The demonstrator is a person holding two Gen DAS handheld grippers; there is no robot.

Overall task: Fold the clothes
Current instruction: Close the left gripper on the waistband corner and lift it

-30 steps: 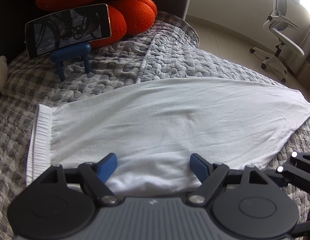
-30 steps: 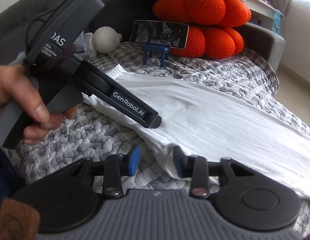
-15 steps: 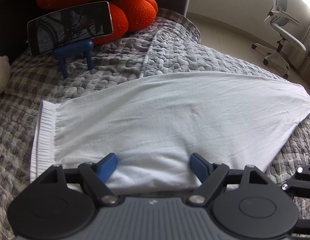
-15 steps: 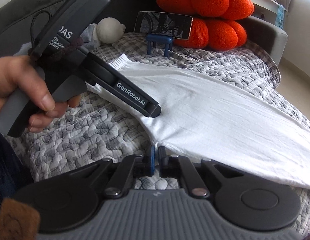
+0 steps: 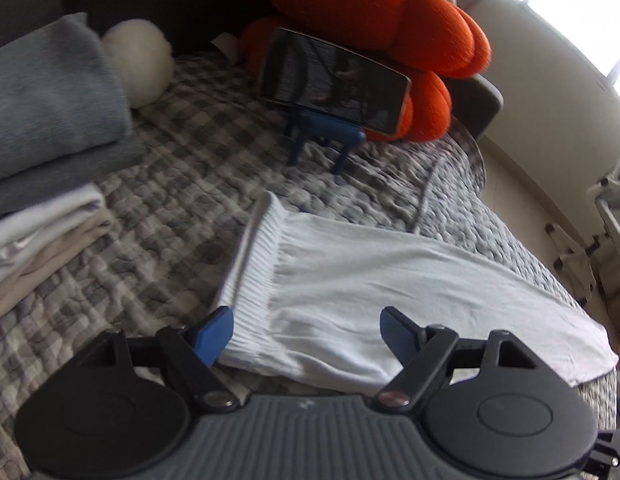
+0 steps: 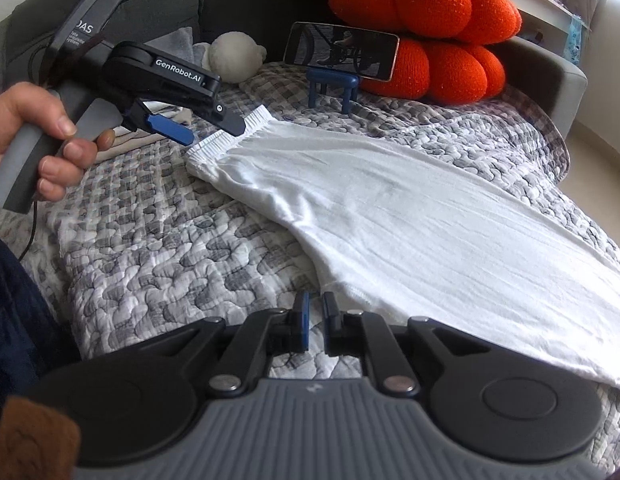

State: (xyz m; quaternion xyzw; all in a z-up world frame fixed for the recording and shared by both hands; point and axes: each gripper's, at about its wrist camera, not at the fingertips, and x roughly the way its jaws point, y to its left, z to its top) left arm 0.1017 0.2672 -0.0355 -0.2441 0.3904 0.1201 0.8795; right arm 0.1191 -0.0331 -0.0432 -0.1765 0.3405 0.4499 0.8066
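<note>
White garment (image 6: 410, 216) lies flat on the quilted bed (image 6: 158, 248), ribbed waistband (image 5: 254, 264) at far-left end. Left tongs (image 5: 306, 332): spread wide, holding nothing, poised just above waistband. Right tongs (image 6: 315, 322): nearly closed w/ narrow gap; garment's near edge sits at the tips, approx. between them, but grip can't be confirmed. Folded clothes stack (image 5: 46, 168) left of left tongs.

White garment (image 6: 410, 216) centre frame; grey-white pebble-and-check quilt (image 6: 158, 248) beneath; orange cushion (image 6: 430, 32) upper right; blue stand (image 6: 332, 82) under phone; blue gripper pads (image 5: 212, 334); grey folded pile (image 5: 50, 92) upper left.
</note>
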